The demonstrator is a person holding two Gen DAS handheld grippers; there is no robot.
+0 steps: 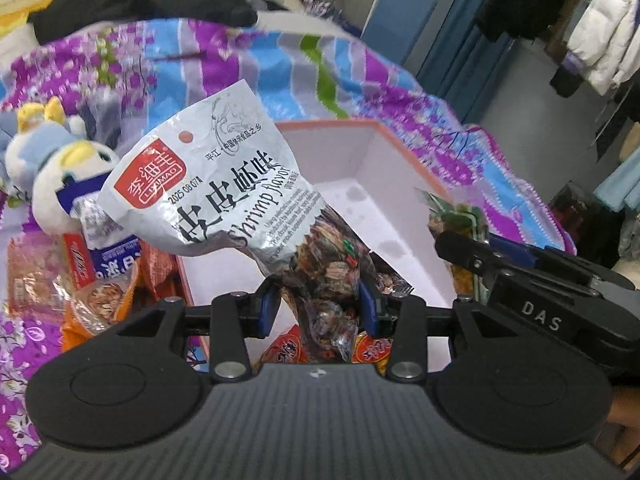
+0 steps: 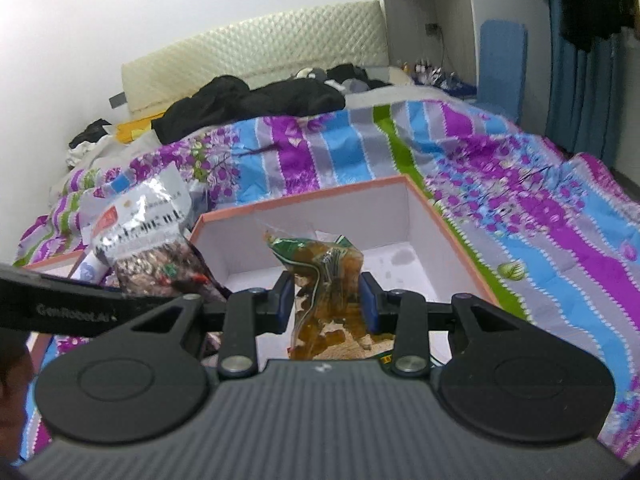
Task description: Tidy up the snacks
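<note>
Bags could be slipping out: left claw (image 1: 320,306) is squeezing the shiny silver shrimp snack bag (image 1: 224,184), right claw (image 2: 326,302) the clear yellow snack bag (image 2: 324,280), both over the open pink-edged white cardboard box (image 2: 424,216).

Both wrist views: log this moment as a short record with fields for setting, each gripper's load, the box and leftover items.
setting: bed with patterned quilt
left gripper: shut on silver shrimp snack bag
right gripper: shut on clear bag of amber snacks
box: open, white inside, orange rim, below both bags
left of box: loose snack packets, plush toy

L hand-held gripper (image 1: 320,304) clamps shrimp snack bag (image 1: 208,184) over box (image 1: 372,136).
</note>
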